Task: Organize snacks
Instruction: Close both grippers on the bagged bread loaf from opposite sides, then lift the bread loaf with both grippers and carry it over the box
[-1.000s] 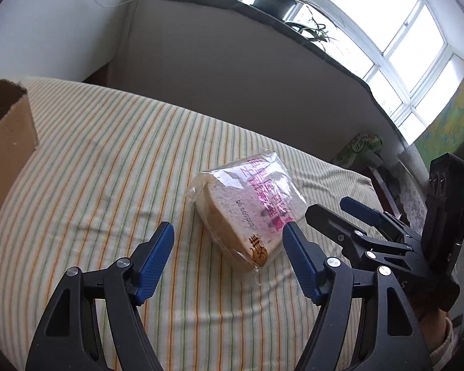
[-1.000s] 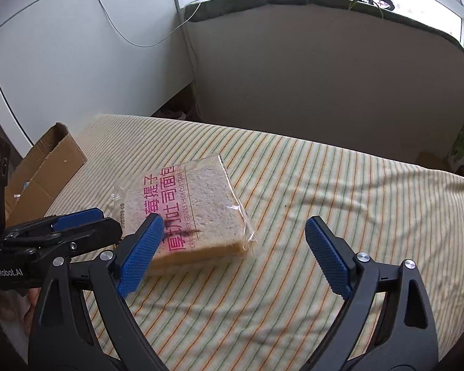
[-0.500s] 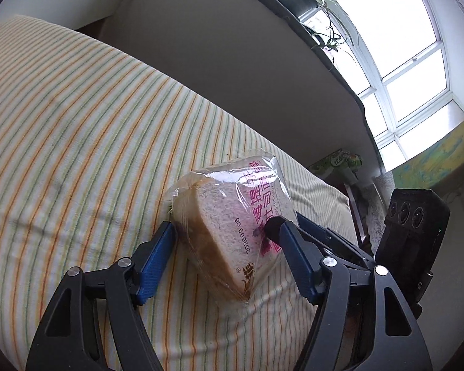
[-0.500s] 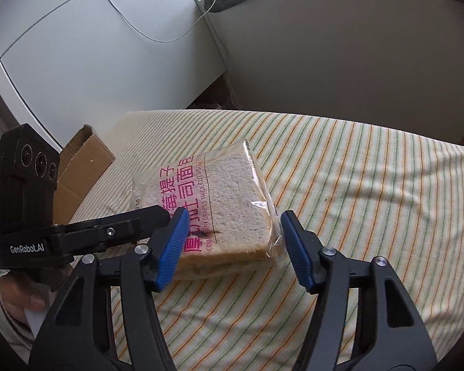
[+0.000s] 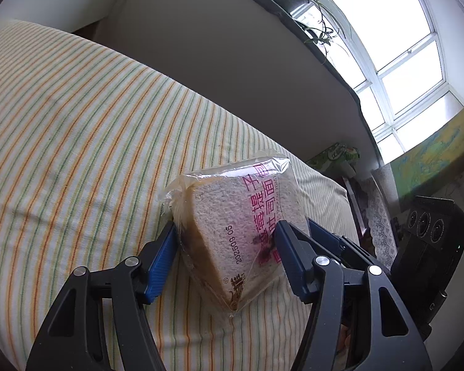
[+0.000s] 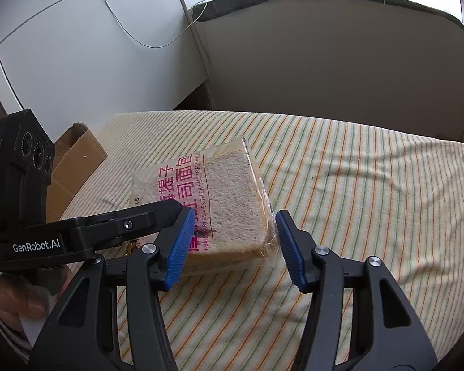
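Note:
A clear bag of sliced toast bread with pink lettering (image 5: 232, 228) lies on the striped bedsheet (image 5: 77, 142); it also shows in the right wrist view (image 6: 229, 204). My left gripper (image 5: 224, 258) has its blue pads pressed on both sides of the bag's near corner. My right gripper (image 6: 232, 242) straddles the bag's other end, its left pad against the bag and its right pad close beside the wrapper. The left gripper's arm (image 6: 86, 232) crosses in front of the bag in the right wrist view.
A cardboard box (image 6: 74, 167) stands open at the left end of the bed. A grey padded headboard (image 6: 340, 71) rises behind. A green packet (image 5: 337, 157) and clutter sit beyond the bed's right edge.
Both grippers have moved forward around the bread bag and narrowed. The left gripper's pads now squeeze the bag; the right gripper's pads have closed in on its other end.

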The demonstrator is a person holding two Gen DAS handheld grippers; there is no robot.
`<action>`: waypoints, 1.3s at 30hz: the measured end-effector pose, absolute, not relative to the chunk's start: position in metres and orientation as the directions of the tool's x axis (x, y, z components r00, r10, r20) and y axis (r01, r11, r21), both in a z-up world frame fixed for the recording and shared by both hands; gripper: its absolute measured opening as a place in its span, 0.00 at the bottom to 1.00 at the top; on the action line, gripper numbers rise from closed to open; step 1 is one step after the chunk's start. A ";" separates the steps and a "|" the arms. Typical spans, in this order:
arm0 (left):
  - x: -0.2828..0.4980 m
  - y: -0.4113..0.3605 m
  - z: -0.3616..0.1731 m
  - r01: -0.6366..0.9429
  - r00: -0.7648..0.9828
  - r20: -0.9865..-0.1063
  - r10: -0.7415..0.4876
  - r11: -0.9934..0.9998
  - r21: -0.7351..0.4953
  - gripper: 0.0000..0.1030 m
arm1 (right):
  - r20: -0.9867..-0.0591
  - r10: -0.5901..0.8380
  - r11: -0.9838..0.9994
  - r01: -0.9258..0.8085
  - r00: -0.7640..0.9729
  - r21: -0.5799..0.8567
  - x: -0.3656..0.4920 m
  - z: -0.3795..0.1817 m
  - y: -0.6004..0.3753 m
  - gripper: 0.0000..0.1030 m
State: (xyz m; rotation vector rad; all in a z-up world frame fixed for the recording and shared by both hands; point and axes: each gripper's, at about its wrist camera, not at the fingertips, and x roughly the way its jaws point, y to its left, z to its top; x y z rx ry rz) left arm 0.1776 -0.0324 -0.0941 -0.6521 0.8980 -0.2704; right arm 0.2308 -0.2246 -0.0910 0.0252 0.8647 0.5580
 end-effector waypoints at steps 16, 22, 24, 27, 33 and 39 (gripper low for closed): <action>0.137 -0.047 -0.004 0.122 0.699 -0.536 -0.472 0.818 -0.561 0.60 | -0.542 0.466 0.881 -0.425 0.700 0.208 0.160 0.020 -0.241 0.55; 0.099 -0.039 0.052 0.189 0.762 -0.454 -0.461 0.830 -0.525 0.60 | -0.482 0.487 0.868 -0.466 0.729 0.173 0.122 0.063 -0.224 0.55; 0.087 -0.031 0.059 0.189 0.774 -0.441 -0.455 0.830 -0.525 0.60 | -0.476 0.497 0.861 -0.481 0.726 0.165 0.114 0.069 -0.214 0.55; 0.073 -0.018 0.064 0.174 0.789 -0.432 -0.437 0.833 -0.526 0.60 | -0.477 0.512 0.849 -0.506 0.715 0.153 0.104 0.072 -0.194 0.55; 0.049 0.015 0.063 0.120 0.815 -0.427 -0.392 0.834 -0.538 0.60 | -0.496 0.556 0.811 -0.565 0.667 0.148 0.092 0.068 -0.147 0.55; 0.027 0.064 0.049 0.034 0.835 -0.446 -0.323 0.838 -0.544 0.60 | -0.519 0.621 0.749 -0.639 0.587 0.174 0.089 0.053 -0.081 0.55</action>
